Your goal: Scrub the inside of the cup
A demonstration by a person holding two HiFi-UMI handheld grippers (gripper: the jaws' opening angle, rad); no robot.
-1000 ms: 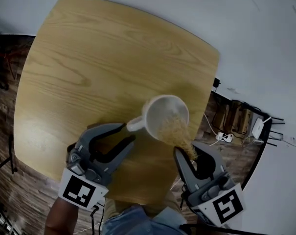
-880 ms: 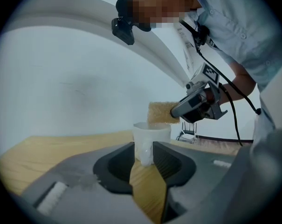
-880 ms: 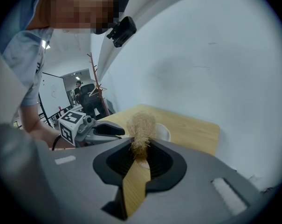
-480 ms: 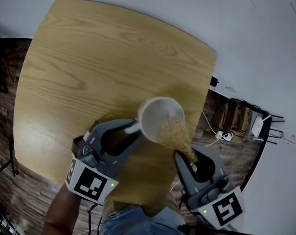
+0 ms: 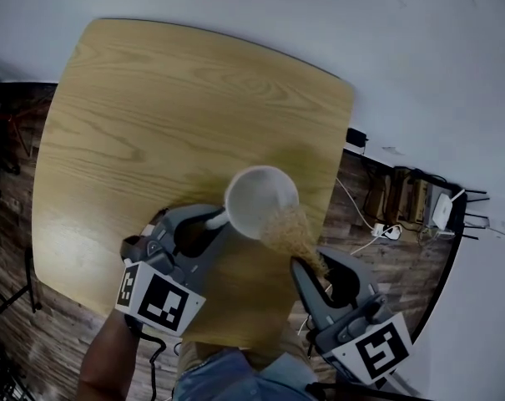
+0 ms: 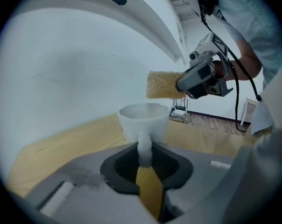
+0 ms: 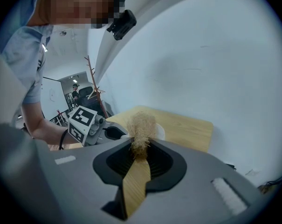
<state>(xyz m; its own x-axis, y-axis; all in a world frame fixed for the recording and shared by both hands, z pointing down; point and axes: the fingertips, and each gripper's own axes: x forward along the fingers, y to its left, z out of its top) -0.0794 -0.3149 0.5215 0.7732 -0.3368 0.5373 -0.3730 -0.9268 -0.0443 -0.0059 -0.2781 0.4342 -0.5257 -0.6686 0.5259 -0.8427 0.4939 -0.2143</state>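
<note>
White wall (image 5: 419, 48) runs just past the far and right edges of the bench (image 5: 152, 107). The bench is mostly bare wood, so there's loads of open room across the far and left side. Off the right edge you get floor (image 5: 365, 261) with a power strip (image 5: 386, 234) and cables, well apart from the action.

The left tool (image 5: 209, 222) comes in over the near edge. Its jaws have just been closing and they're pinched on the cup's handle (image 6: 144, 148). The right tool (image 5: 313, 263) is clenched on a tan sponge (image 5: 290, 234).

The cup (image 5: 256, 192) stands upright near the right edge, toward the near right corner. The sponge hangs just above its rim, not inside. That corner is hidden under the right tool.
</note>
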